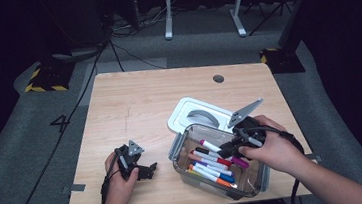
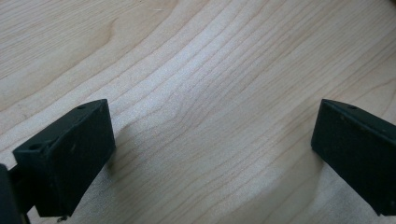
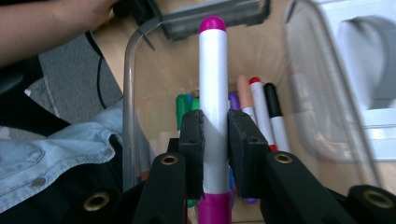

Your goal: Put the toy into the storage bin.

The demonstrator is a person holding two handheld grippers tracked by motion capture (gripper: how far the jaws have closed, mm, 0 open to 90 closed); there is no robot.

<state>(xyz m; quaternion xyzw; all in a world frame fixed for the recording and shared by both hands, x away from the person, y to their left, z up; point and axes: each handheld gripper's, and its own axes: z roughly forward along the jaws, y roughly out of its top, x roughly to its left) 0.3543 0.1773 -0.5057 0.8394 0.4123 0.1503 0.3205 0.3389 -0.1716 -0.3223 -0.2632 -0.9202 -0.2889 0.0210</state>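
Observation:
A clear plastic container (image 1: 176, 149) stands on the wooden table (image 1: 138, 98) at the front right, with several coloured markers (image 1: 211, 172) lying in it. My right gripper (image 1: 228, 151) hangs over the container, shut on a white marker with magenta ends (image 1: 211, 146). In the right gripper view the pads of my right gripper (image 3: 215, 126) clamp that marker (image 3: 213, 70) around its middle, above the container's rim (image 3: 128, 93) and the markers (image 3: 268, 107) below. My left gripper (image 1: 148, 170) rests on the table at the front left, open, with bare wood between the jaws of my left gripper (image 2: 215, 149).
The container's white lid (image 1: 197, 113) lies flat just behind it, also seen as the lid (image 3: 369, 70) in the right gripper view. A round cable hole (image 1: 218, 78) sits near the table's back edge. Desk legs and cables stand on the floor beyond.

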